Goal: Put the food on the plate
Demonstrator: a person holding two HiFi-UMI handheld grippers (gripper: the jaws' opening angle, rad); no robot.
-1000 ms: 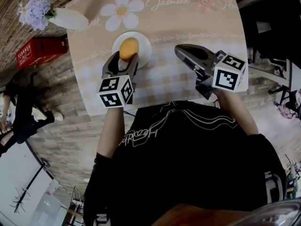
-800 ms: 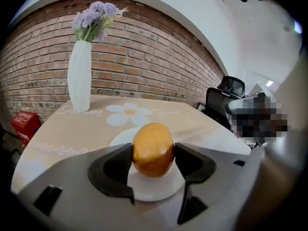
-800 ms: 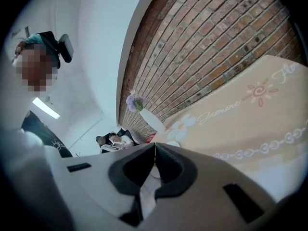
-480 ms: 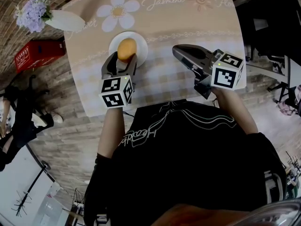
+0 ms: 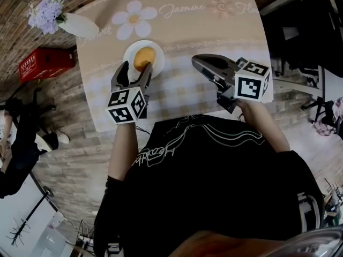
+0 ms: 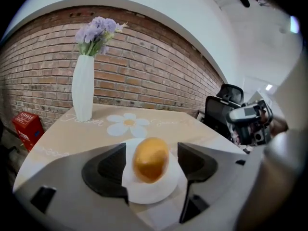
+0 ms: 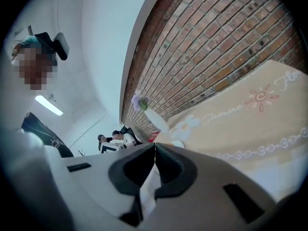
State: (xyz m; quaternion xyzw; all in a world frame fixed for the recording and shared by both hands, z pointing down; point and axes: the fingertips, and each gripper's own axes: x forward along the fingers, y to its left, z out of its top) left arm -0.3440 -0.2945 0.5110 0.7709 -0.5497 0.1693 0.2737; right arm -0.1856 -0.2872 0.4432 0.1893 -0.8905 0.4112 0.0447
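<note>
The food, a rounded orange-yellow piece (image 5: pixel 143 58), rests on a small white plate (image 5: pixel 130 51) on the beige tablecloth. My left gripper (image 5: pixel 135 68) stands at the plate's near side, its jaws opening. In the left gripper view the food (image 6: pixel 150 159) sits on the plate (image 6: pixel 144 196) between the two pads with a gap on each side, so the left gripper (image 6: pixel 152 148) no longer presses on it. My right gripper (image 5: pixel 196 61) hovers over the table to the right of the plate. It is shut (image 7: pixel 155 146) with nothing in it.
A white vase with purple flowers (image 5: pixel 75 21) stands at the table's far left corner, also seen in the left gripper view (image 6: pixel 83 88). A red crate (image 5: pixel 43 63) sits on the floor to the left. Dark office chairs (image 5: pixel 300 31) stand to the right of the table.
The left jaws have spread wider off the food, and the gripper has drawn back slightly toward me. The food stays on the plate. The right gripper has barely moved.
</note>
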